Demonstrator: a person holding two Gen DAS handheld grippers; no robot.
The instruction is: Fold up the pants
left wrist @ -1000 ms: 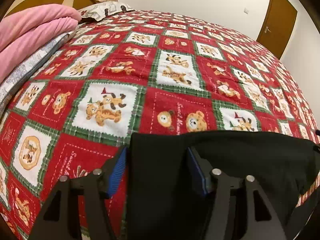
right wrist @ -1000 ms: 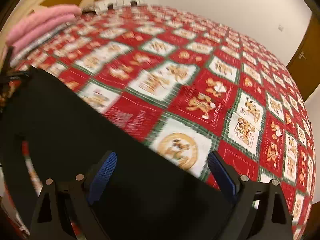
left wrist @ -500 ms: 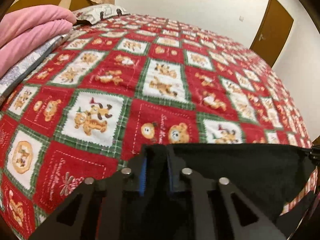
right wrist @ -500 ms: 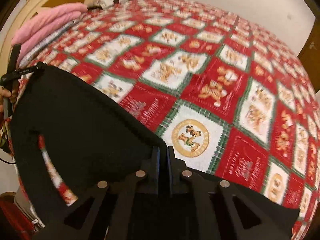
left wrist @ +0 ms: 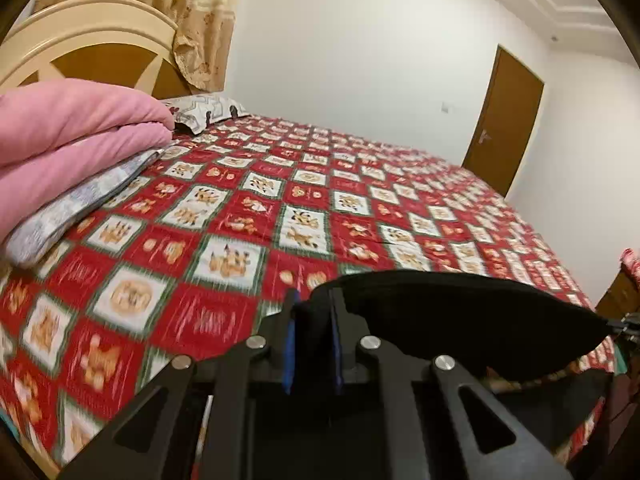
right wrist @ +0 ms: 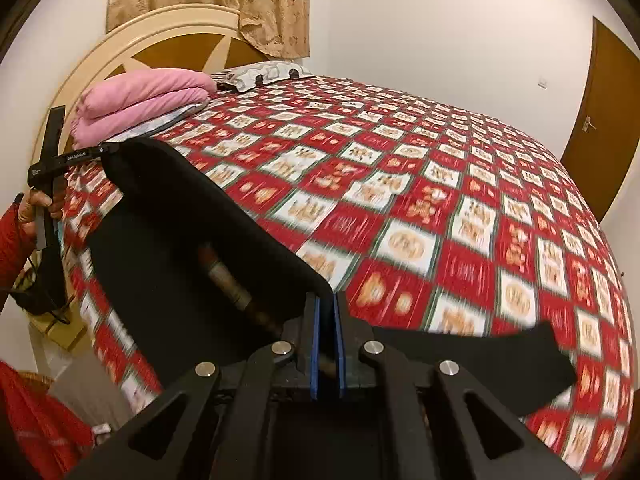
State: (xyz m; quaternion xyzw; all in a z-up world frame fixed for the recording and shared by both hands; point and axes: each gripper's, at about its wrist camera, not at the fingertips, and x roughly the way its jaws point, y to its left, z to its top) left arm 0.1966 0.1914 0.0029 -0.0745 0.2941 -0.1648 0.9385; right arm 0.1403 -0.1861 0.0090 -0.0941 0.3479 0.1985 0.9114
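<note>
Black pants (left wrist: 460, 316) hang stretched between my two grippers above a bed with a red patterned cover (left wrist: 304, 208). My left gripper (left wrist: 312, 304) is shut on one corner of the pants' top edge, blue pads pinching the cloth. In the right wrist view the pants (right wrist: 192, 232) span from the left gripper (right wrist: 106, 148) at the far left down to my right gripper (right wrist: 327, 304), which is shut on the other corner. A loose part of the pants (right wrist: 500, 364) trails to the right over the bed cover (right wrist: 460, 216).
A folded pink blanket (left wrist: 68, 132) on a grey-white pillow lies at the bed's head, beside another pillow (left wrist: 204, 110). A cream headboard (right wrist: 160, 36) and a curtain stand behind. A brown door (left wrist: 504, 116) is at the far right. A red-sleeved hand (right wrist: 38, 204) holds the left gripper.
Both grippers went from open to shut on the pants' edge. They then lifted the pants off the bed, and the views tilted up to show the wall and headboard.
</note>
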